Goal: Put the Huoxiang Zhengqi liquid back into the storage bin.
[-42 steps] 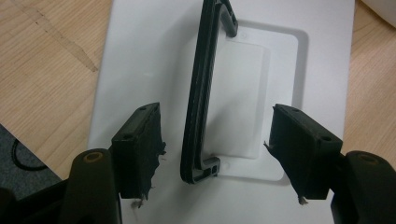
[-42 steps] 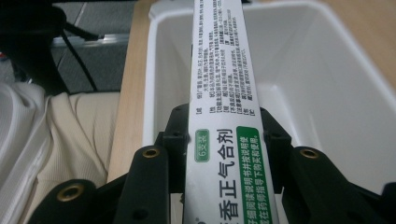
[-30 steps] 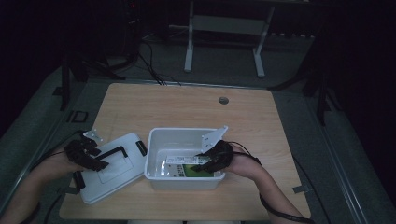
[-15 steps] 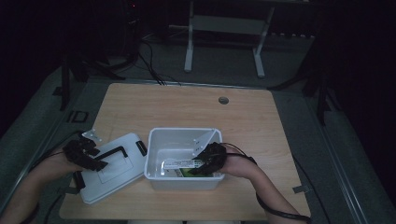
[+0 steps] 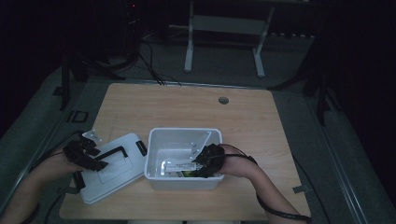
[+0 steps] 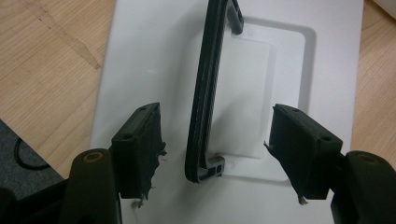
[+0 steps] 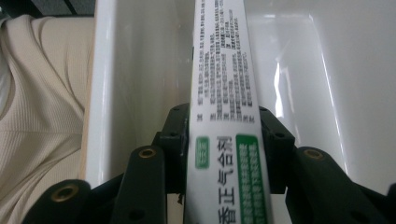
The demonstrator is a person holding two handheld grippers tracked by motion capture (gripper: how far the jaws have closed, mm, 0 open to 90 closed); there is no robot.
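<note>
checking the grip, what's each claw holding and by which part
Right claw grips the long printed box by its sides near one end, inside the bin. Left claw holds nothing.

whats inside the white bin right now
Inside the white bin lies a long white box with green print, gripped by the right hand-held gripper that reaches in. The gripper and hand cover part of the bin's floor, so anything beneath them cannot be seen.
</note>
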